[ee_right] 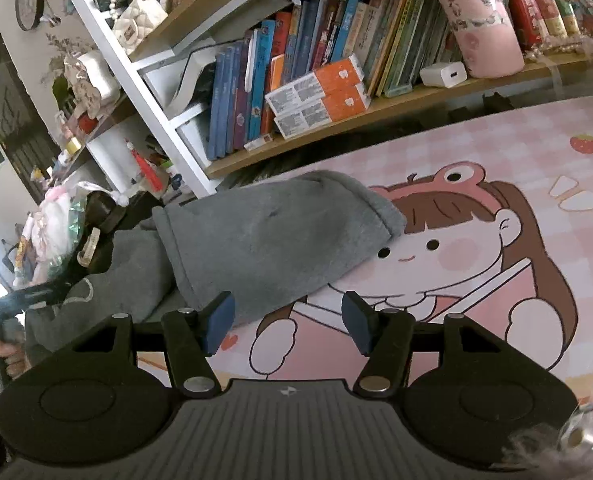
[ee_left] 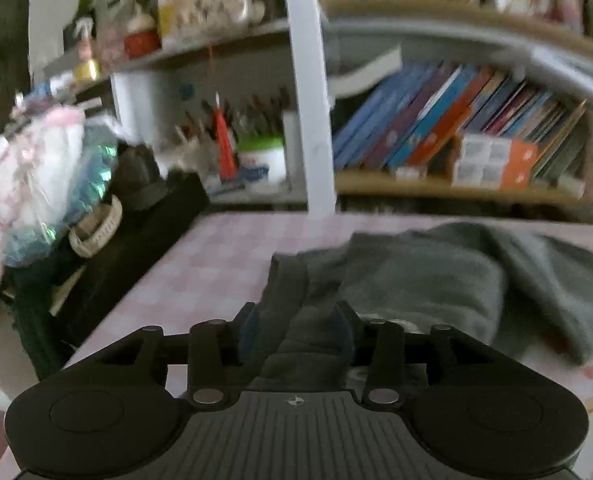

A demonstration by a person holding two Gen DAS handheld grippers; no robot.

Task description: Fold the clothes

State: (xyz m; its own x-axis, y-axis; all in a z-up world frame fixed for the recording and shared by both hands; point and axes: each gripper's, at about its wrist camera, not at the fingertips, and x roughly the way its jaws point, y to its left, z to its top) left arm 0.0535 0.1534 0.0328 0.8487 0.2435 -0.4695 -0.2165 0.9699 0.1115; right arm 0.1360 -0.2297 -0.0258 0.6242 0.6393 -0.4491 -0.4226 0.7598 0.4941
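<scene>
Two views, both over pink checked desk (ee_right: pixel 536 152) with cartoon-girl print. Grey garment (ee_right: pixel 264 240) across left-centre of right wrist view, one folded sleeve or leg section lying on top, running from lower left toward cartoon girl's fringe; darker bunched part below it at far left.

Right gripper (ee_right: pixel 288 322) at lower centre, blue-padded fingers (ee_right: pixel 220 320) held fairly wide, nothing between; left pad just over garment's near edge, right pad over bare print.

Left gripper (ee_left: pixel 296 332) at bottom centre of left wrist view, blurred. Fold of grey cloth bunched between fingers (ee_left: pixel 246 330), blue pads against both sides, gripped at middling width. Rest of garment heaped to centre right of that frame.

Bookshelf (ee_right: pixel 376 100) with upright books along top of both views; white post (ee_left: pixel 310 100) through centre of left view.
</scene>
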